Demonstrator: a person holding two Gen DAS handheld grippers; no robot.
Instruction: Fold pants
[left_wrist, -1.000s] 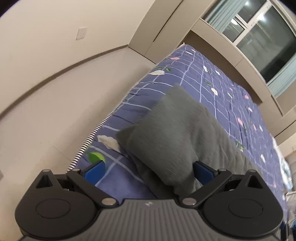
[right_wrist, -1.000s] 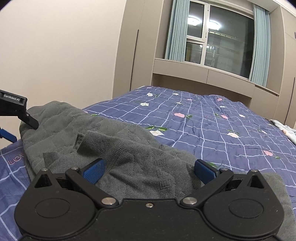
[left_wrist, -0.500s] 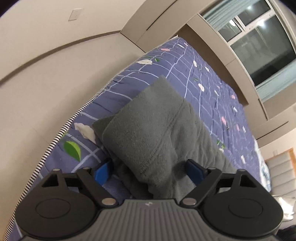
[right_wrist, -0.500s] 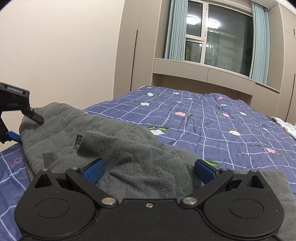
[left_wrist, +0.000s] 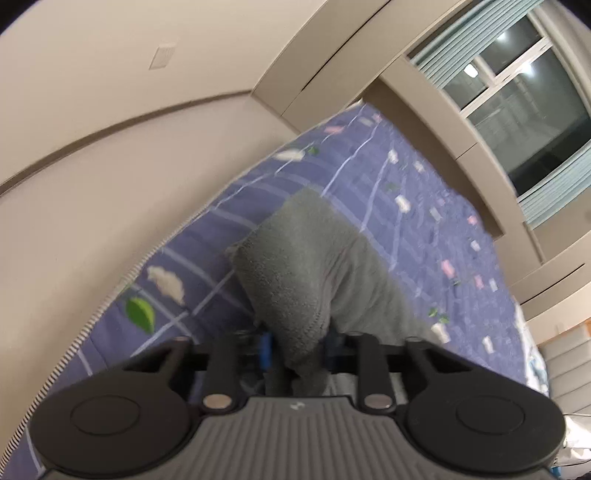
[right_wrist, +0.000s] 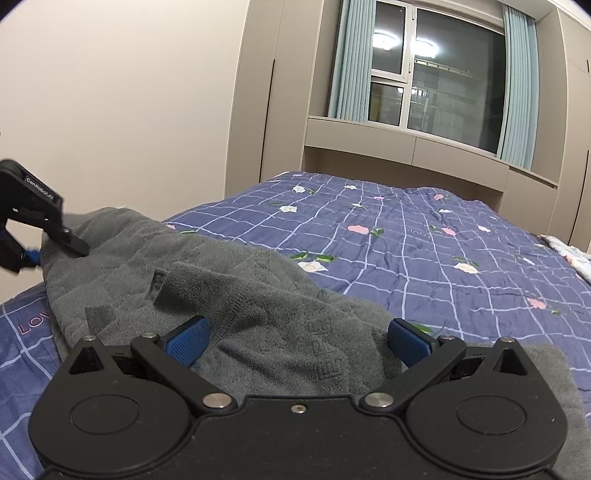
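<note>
Grey fleece pants (right_wrist: 240, 295) lie crumpled on a bed with a blue checked flowered cover (right_wrist: 406, 240). In the left wrist view, one end of the pants (left_wrist: 314, 266) bunches up between the pads of my left gripper (left_wrist: 299, 343). Its jaws are closing and pinch the fabric, which is drawn up off the cover (left_wrist: 424, 206). The right wrist view shows that left gripper (right_wrist: 55, 251) at the far left, gripping the pants' edge. My right gripper (right_wrist: 299, 339) stands open low over the near part of the pants, blue pads wide apart with fabric lying between them.
The bed's striped edge (left_wrist: 110, 295) runs along a narrow strip of floor beside a beige wall (left_wrist: 92, 129). Wardrobe doors (right_wrist: 280, 92) and a curtained window (right_wrist: 436, 74) stand beyond the head of the bed. A patterned cloth (right_wrist: 565, 247) lies at the bed's right edge.
My left gripper's jaws went from wide open to pinched on the end of the pants, and it rose a little with the fabric. The right gripper stayed still and open.
</note>
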